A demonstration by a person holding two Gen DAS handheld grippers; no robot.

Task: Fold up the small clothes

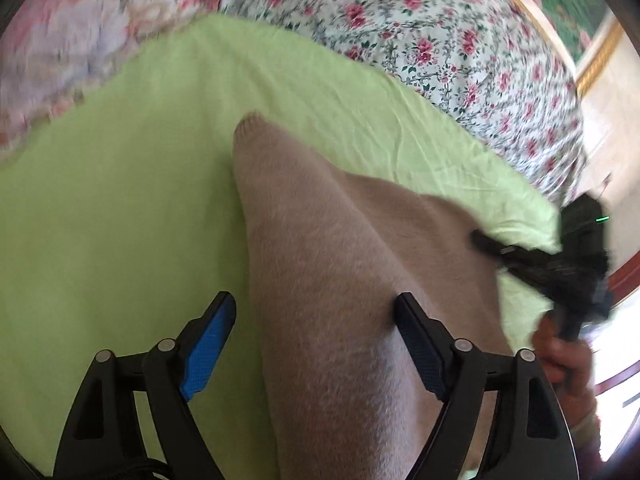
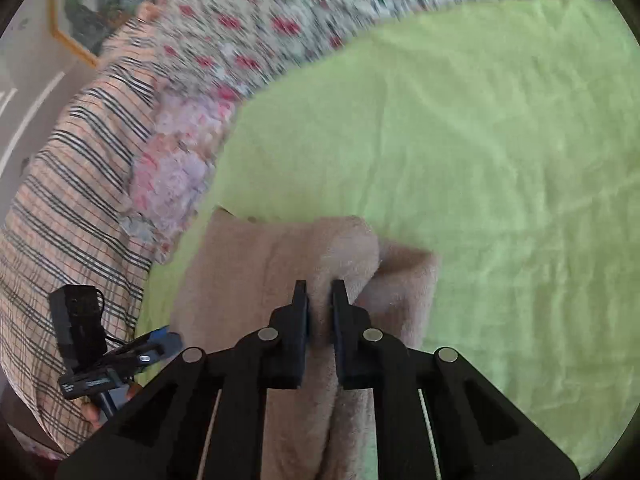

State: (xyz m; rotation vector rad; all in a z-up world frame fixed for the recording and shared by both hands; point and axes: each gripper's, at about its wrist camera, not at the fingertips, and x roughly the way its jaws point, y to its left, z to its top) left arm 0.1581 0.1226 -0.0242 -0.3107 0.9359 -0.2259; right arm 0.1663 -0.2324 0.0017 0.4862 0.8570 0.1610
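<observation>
A beige fuzzy garment lies on a light green cloth spread on a bed. My left gripper is open, its fingers standing either side of a raised fold of the garment. My right gripper is shut on a bunched fold of the same garment, which lies partly folded over itself. The right gripper also shows in the left wrist view at the garment's right edge. The left gripper shows in the right wrist view at the garment's left edge.
A floral quilt lies beyond the green cloth. A striped plaid blanket and a pink floral pillow lie to the left in the right wrist view. A framed picture hangs on the wall.
</observation>
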